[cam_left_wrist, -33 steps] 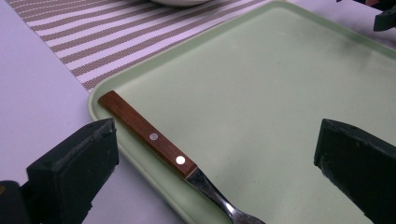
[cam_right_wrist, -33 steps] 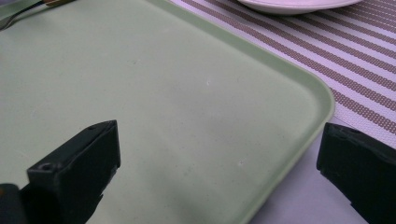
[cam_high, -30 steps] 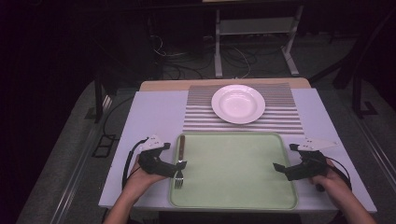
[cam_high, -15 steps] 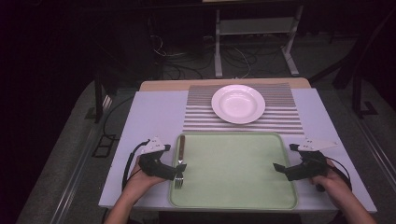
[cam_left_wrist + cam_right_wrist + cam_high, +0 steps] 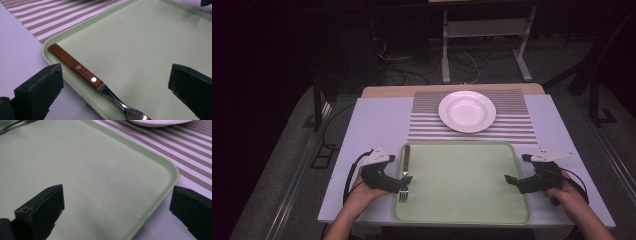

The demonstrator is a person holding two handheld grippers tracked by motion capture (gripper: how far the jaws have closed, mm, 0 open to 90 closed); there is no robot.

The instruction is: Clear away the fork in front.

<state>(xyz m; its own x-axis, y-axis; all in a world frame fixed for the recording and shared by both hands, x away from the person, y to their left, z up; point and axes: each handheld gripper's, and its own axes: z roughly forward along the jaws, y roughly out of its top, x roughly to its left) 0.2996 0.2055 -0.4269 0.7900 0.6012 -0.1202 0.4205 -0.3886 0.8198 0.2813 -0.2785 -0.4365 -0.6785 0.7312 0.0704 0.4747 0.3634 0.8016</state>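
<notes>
The tabletop (image 5: 377, 120) carries a pale green tray (image 5: 462, 210), the landmark here. Beyond the tray's far edge lies a striped placemat (image 5: 427, 125) with a white plate (image 5: 467, 111) on it. The person's left forearm comes in from below the tray's near-left corner, hand wrapped around the left tool (image 5: 404, 181), which sits low over the tray's left rim with jaws spread wide, empty, straddling the fork (image 5: 85, 73). The fork lies along the tray's left edge, wooden handle toward the placemat. The right tool (image 5: 511, 180) hovers at the tray's right edge, wide open, holding nothing.
</notes>
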